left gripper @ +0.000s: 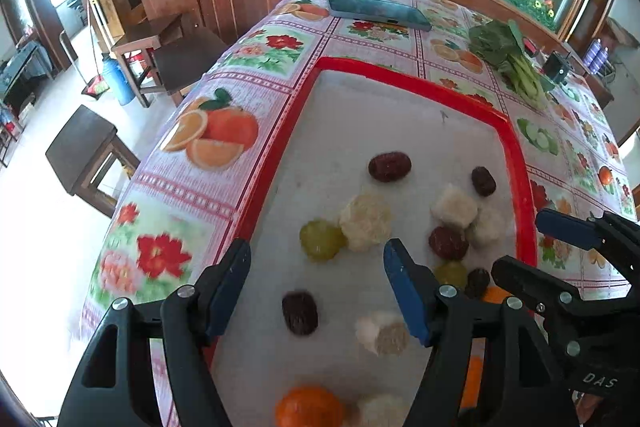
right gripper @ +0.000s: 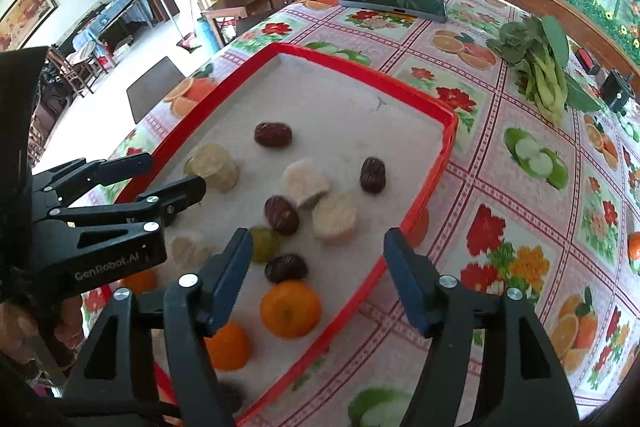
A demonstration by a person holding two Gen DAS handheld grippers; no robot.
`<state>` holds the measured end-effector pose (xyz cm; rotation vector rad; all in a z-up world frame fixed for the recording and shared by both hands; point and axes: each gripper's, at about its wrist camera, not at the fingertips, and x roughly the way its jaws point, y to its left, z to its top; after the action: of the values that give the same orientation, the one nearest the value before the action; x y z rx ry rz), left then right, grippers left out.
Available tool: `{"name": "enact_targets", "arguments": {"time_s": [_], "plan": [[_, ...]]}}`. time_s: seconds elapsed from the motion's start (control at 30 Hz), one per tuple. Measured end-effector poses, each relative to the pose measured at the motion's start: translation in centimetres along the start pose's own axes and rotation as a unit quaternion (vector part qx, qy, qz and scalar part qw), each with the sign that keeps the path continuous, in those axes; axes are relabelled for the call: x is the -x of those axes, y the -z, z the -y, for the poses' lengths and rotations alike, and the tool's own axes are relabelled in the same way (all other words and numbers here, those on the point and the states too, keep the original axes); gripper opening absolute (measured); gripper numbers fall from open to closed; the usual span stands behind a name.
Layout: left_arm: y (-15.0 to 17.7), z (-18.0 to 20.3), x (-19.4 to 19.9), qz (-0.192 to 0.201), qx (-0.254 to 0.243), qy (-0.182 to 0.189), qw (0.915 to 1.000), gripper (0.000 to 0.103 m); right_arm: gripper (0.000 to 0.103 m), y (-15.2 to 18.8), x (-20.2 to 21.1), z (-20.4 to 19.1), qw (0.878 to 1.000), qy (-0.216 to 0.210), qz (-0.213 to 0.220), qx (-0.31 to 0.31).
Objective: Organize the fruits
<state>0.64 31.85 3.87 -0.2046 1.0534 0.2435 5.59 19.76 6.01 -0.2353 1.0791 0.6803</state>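
The red tray (left gripper: 520, 163) sits on the flowery tablecloth (left gripper: 240, 83), and all the fruit lies loose inside it. Going left to right, the left gripper (left gripper: 316, 283) hangs over the tray with its blue fingers wide apart and nothing between them. A green grape (left gripper: 322, 239) lies just past its tips, at 12 o'clock, touching a pale cut chunk (left gripper: 366, 221). A dark red date (left gripper: 300, 311) lies between the fingers, lower down.

The right gripper (right gripper: 318, 275) also has its fingers wide apart and holds nothing. It hangs over the tray's right edge. An orange (right gripper: 290, 308) sits near its left finger, at about 7 o'clock from its tips, with another date (right gripper: 286, 268) just above it.

The fruit looks small and light. The grape seems smooth, round and squishy, so it may roll or pop; a gentle pinch across its middle looks best. The dates look wrinkly and firmer, easy to grip across the short way. The pale chunks may crumble. The orange looks wide and needs open fingers around its fat middle.
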Motion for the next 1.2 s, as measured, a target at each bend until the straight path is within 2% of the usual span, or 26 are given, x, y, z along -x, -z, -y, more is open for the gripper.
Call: {"name": "enact_targets", "arguments": {"time_s": [0.17,0.3,0.4,0.43,0.53,0.63,0.77,0.87,1.1,1.2], "plan": [[2.3,0.4,2.0,0.009,0.025,-0.013,0.9996,0.069,0.074,2.0,1.8,-0.4,1.000,-0.017,0.001,0.005],[4.6,1.1,4.2,0.024,0.048,-0.024,0.9983,0.069,0.082,4.4,3.6,-1.0,1.000,-0.027,0.003,0.011],[6.8,1.9,5.9,0.039,0.065,-0.035,0.9965,0.074,0.083,6.7,4.8,-1.2,0.999,-0.035,0.004,0.007],[7.5,2.2,6.5,0.046,0.070,-0.040,0.9957,0.078,0.086,7.4,5.1,-1.4,0.999,-0.035,0.003,0.007],[9.8,3.2,8.0,0.063,0.072,-0.058,0.9937,0.079,0.092,9.9,6.0,-1.7,1.000,-0.024,0.004,0.009],[11.9,3.7,9.0,0.075,0.086,-0.081,0.9902,0.079,0.093,11.7,6.5,-1.9,1.000,-0.022,0.005,0.014],[14.0,4.0,9.6,0.083,0.101,-0.075,0.9886,0.082,0.093,13.5,7.1,-1.8,1.000,-0.013,0.007,0.022],[15.1,4.3,10.1,0.098,0.095,-0.085,0.9870,0.084,0.093,14.4,7.1,-1.8,0.999,0.003,0.007,0.033],[16.4,4.1,10.4,0.098,0.115,-0.097,0.9838,0.085,0.093,15.4,7.6,-1.9,0.998,0.019,0.010,0.055],[16.7,4.1,10.7,0.092,0.119,-0.131,0.9800,0.086,0.093,15.6,7.8,-2.0,0.998,0.019,0.012,0.059]]}}
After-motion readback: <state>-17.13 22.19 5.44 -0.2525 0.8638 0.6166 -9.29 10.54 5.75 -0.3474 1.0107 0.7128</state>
